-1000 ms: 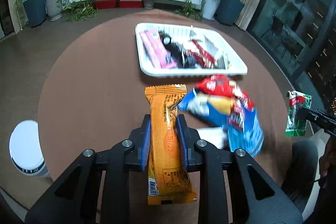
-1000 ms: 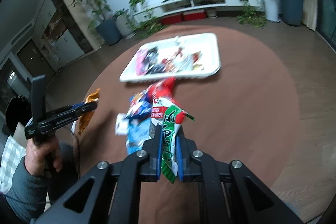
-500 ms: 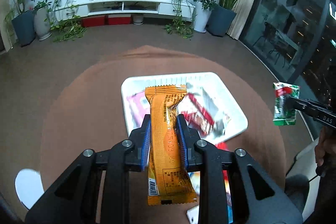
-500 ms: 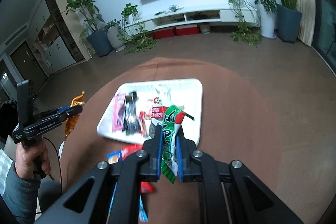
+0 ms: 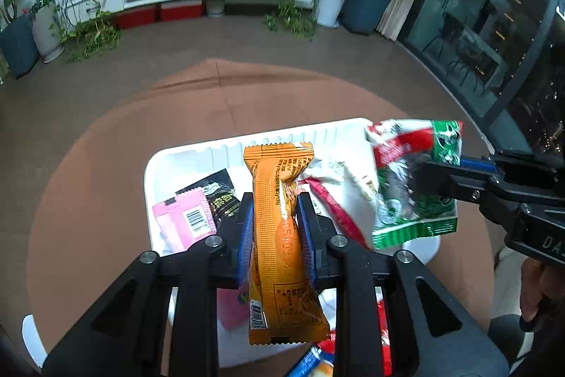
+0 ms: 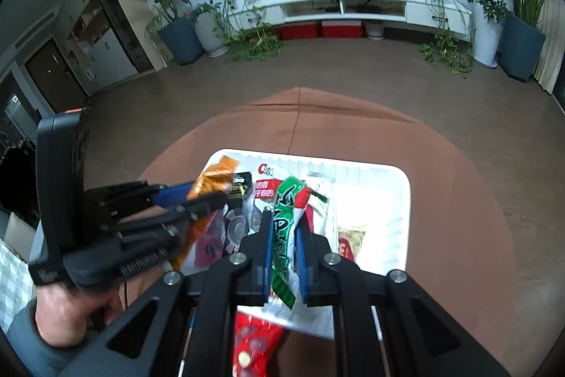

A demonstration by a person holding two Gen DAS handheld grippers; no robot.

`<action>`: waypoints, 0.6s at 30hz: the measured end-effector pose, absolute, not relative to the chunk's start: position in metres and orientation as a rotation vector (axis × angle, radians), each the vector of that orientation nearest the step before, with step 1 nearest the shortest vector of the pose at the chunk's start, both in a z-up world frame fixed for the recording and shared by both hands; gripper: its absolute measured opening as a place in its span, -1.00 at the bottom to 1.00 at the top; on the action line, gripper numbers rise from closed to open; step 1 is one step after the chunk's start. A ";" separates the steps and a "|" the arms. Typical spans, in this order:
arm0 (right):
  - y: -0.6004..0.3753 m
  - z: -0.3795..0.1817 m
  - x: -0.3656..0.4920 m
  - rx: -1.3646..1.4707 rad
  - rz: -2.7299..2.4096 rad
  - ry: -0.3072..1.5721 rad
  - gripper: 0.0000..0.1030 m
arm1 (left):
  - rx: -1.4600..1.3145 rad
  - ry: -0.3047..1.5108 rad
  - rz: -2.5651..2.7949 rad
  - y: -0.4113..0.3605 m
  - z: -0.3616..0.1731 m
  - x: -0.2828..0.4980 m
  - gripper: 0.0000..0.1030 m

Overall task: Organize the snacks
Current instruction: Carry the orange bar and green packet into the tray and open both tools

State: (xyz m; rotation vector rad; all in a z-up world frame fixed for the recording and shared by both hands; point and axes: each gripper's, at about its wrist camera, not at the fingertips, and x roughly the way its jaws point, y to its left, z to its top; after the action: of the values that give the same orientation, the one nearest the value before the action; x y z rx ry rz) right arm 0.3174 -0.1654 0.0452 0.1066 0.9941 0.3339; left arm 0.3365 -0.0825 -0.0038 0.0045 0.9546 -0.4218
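Our two tools look alike. The left black plastic gripper has two thick black fingers with bright blue ribbed pads on the inside. Round silver screws shine on its black arms. The right black plastic gripper has the same blue pads and silver screws. It has white letters on its side, cut off at the picture's edge. On our left arm we wear a grey sleeve.
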 end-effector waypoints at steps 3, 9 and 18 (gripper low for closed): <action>-0.162 0.030 0.332 0.107 0.318 1.033 -0.75 | 0.014 0.979 -0.395 -0.089 -0.019 0.350 -0.57; -0.161 0.000 0.344 0.123 0.302 1.093 -0.75 | 0.011 1.007 -0.386 -0.098 -0.039 0.360 -0.57; -0.165 -0.024 0.348 0.126 0.279 1.125 -0.75 | 0.008 1.016 -0.401 -0.107 -0.065 0.367 -0.57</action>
State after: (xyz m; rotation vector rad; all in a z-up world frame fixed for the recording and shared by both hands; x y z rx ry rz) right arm 0.3478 -0.1650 -0.0239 0.1265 1.1247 0.2794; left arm 0.3670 -0.1073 -0.0650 0.0077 1.0160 -0.4005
